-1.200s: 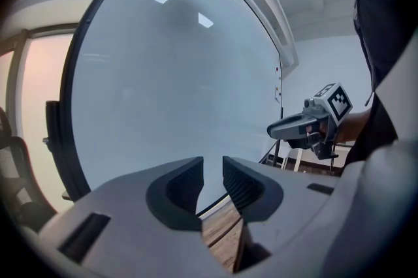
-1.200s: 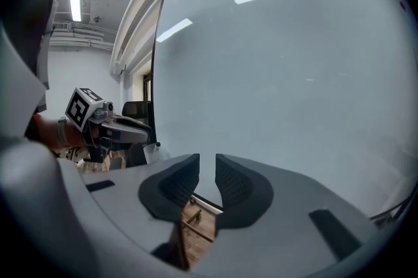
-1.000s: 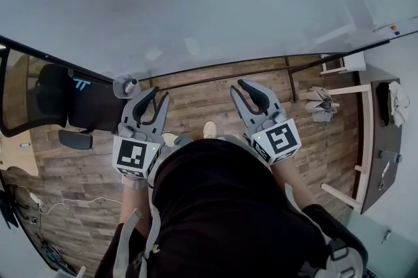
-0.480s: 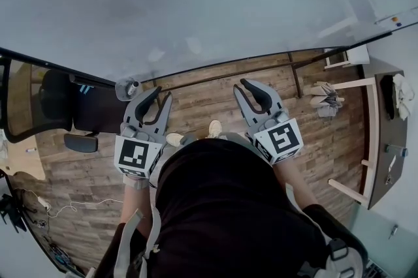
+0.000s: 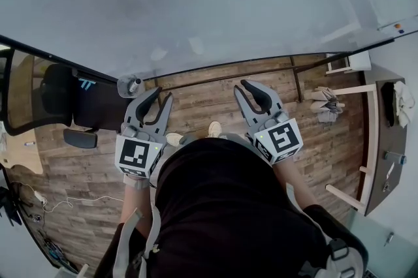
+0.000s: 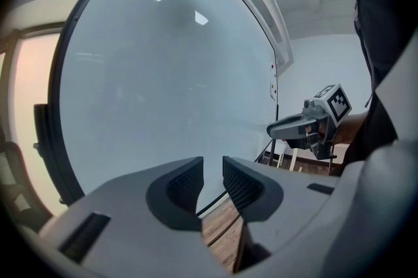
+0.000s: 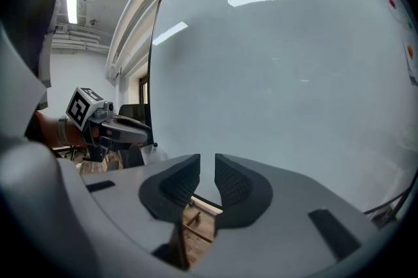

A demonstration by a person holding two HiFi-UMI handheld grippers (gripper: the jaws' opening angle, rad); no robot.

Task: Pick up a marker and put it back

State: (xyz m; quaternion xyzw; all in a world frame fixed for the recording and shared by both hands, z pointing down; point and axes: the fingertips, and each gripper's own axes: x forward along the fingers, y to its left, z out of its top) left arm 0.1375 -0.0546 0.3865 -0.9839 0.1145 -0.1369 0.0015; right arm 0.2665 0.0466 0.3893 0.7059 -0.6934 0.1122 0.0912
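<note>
A marker [image 5: 134,83], seen only as a small dark-tipped stub, is stood in a clear round cup [image 5: 124,87] fixed at the lower edge of the board [image 5: 196,2]. The cup is found just ahead of the left gripper [image 5: 162,94], slightly to the left of its jaw tips and apart from them. The right gripper [image 5: 240,85] is held well to the right of it.

Both grippers are moulded in matt grey plastic, with curved fingers and dark ribbed pads [image 6: 186,182]. In each gripper view a narrow gap is kept between the pads and nothing is held in it. Through the gap the board and brown wood-plank floor [image 5: 202,97] are seen. A white cube with black square markers [image 5: 136,156] is carried at the back of the left gripper.

The board is smooth, pale and glossy, with ceiling lights reflected in it and a thin dark frame around it.

Compared with the earlier frames, little is changed. The grippers are kept in the same pose with the same gap, and the marker is left in its cup.
</note>
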